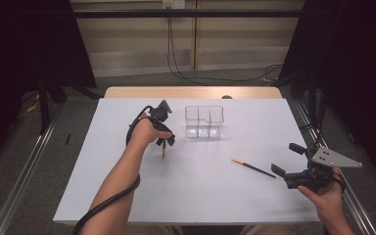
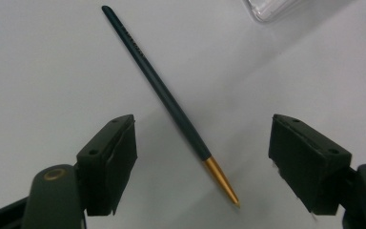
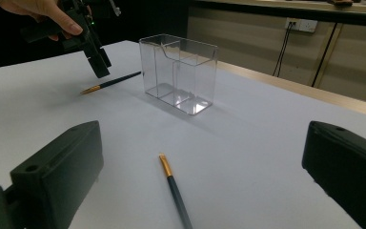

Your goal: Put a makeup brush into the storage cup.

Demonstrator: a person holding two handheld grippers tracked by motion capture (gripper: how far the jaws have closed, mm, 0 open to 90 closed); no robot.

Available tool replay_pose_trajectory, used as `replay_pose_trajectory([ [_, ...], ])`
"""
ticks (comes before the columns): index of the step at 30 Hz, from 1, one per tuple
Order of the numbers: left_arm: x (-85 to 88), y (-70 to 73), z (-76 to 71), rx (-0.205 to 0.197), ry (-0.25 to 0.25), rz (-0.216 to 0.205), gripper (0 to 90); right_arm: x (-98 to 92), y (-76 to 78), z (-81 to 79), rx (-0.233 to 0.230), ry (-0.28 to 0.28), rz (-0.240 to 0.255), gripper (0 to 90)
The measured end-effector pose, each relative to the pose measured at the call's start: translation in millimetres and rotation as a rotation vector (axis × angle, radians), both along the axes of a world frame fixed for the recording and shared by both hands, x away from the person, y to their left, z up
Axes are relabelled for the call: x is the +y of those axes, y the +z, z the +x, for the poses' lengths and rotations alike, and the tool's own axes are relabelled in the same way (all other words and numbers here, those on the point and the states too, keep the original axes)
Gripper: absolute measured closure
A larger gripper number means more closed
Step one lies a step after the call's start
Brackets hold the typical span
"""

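Landmark: clear acrylic organizer [image 1: 204, 121], upright on the white bench [image 1: 254, 196], its compartments empty.
Left brush: a dark-handled makeup brush with gold ferrule [image 2: 171, 102] lies flat on the bench, near the organizer's left side and apart from it.
Left gripper [image 1: 165, 142]: held by the left hand [image 1: 144, 132], pointed down over that brush; jaws spread, one on each side of the handle, neither pad touching it.
Right brush: a second brush [image 1: 253, 168] lies flat on the bench in front of the organizer and to its right, well apart.
Right gripper [image 1: 286, 159]: farther right of the organizer, beyond the second brush; jaws spread, holding nothing.
Progress: judged early; no brush lifted or stowed. Left: grasp each brush and place it in a compartment.
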State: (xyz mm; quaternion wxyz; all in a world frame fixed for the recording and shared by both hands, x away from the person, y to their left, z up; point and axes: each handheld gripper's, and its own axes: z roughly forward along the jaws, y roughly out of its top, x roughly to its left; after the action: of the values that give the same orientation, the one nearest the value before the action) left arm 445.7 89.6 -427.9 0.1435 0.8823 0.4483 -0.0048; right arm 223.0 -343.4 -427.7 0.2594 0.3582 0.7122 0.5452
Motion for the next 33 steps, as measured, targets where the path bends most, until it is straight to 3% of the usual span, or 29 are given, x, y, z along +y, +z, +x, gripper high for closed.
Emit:
replay_pose_trajectory([
  [7, -0.1, -2.8, -0.8, 0.024, 0.024, 0.03, 35.4, -0.2, 0.1, 0.0, 0.001, 0.001, -0.001, 0.0],
  [13, -2.1, -6.1, -1.9, 0.061, 0.044, 0.061, 51.0, -0.4, 0.0, 0.2, -0.001, 0.001, -0.001, 0.0],
  [21, -2.8, -9.1, -2.3, 0.121, 0.089, 0.059, 64.2, -0.4, -0.1, 0.2, 0.0, 0.002, -0.001, 0.0],
  [33, -6.9, -15.2, -3.9, 0.139, 0.099, 0.074, 76.6, 0.0, -0.2, 0.1, 0.005, 0.002, -0.006, 0.0],
])
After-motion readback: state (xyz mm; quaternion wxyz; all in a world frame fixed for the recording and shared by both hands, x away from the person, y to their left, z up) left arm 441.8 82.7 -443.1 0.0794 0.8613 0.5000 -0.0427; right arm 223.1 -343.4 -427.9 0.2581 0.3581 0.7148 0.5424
